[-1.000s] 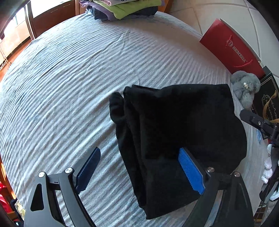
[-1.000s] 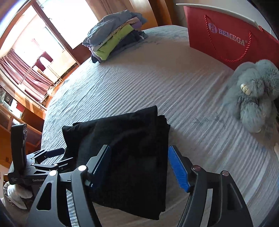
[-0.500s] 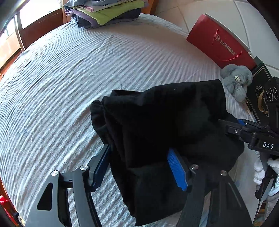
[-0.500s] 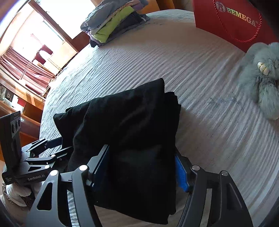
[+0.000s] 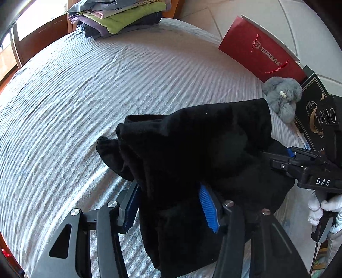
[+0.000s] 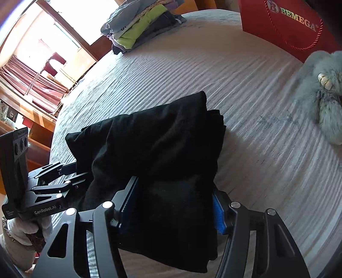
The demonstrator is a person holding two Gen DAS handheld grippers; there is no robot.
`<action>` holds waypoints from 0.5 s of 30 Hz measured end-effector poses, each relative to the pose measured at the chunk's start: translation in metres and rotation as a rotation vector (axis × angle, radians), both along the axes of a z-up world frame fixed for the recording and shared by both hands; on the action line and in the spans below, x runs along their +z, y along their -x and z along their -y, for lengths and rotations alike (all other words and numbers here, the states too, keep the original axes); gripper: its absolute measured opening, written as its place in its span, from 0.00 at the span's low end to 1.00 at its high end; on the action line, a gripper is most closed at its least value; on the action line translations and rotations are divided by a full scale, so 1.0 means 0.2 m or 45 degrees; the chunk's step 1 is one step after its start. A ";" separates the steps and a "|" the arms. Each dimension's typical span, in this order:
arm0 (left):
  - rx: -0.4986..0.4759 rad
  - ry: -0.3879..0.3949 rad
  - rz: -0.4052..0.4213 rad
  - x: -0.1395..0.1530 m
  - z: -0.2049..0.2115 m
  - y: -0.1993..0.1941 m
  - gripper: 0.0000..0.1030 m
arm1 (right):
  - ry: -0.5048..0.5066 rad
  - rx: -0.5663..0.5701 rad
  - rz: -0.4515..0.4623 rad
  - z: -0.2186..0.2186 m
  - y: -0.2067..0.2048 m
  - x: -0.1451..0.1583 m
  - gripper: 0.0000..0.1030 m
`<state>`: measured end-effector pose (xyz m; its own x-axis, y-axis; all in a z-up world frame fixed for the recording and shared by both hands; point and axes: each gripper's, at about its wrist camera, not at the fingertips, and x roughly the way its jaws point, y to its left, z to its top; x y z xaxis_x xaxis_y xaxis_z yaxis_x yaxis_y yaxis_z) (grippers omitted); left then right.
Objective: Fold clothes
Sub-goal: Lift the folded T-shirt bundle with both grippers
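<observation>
The bed (image 5: 89, 102), covered in a pale striped sheet, fills both views and serves as the folding surface. At its far end a stack of folded clothes (image 5: 119, 17) is seen, which suggests where finished pieces are put; a red paper bag (image 5: 263, 55) stands at the far right edge, with a grey plush toy (image 5: 282, 96) lying just beside it on the sheet.

The black garment (image 5: 192, 149), already folded into a thick bundle, is held near the near edge of the bed. It appears lifted, its far part sagging toward the sheet (whether that part touches the sheet cannot be told). Two grips on opposite sides are judged to keep the layers from sliding apart while the bundle is carried, probably toward the stack.

The left tool (image 5: 171, 207) is clamped on the garment's left portion, cloth bulging over both blue pads. The right tool (image 6: 175, 211) is likewise closed on the right portion, its pads pressed into the fabric from each side.

In the right wrist view, the left tool is seen held low at the garment's left side by a white-gloved hand (image 6: 25, 226); in the left wrist view, the right one comes in from the right, also gripped by a gloved hand (image 5: 320, 207).
</observation>
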<state>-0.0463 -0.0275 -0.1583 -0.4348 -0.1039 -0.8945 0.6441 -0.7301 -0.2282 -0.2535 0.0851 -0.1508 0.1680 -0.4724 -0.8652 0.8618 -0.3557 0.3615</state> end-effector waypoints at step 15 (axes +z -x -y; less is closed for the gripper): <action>-0.079 0.044 -0.106 0.03 -0.01 -0.03 0.18 | 0.002 -0.068 -0.075 0.01 -0.11 0.04 0.30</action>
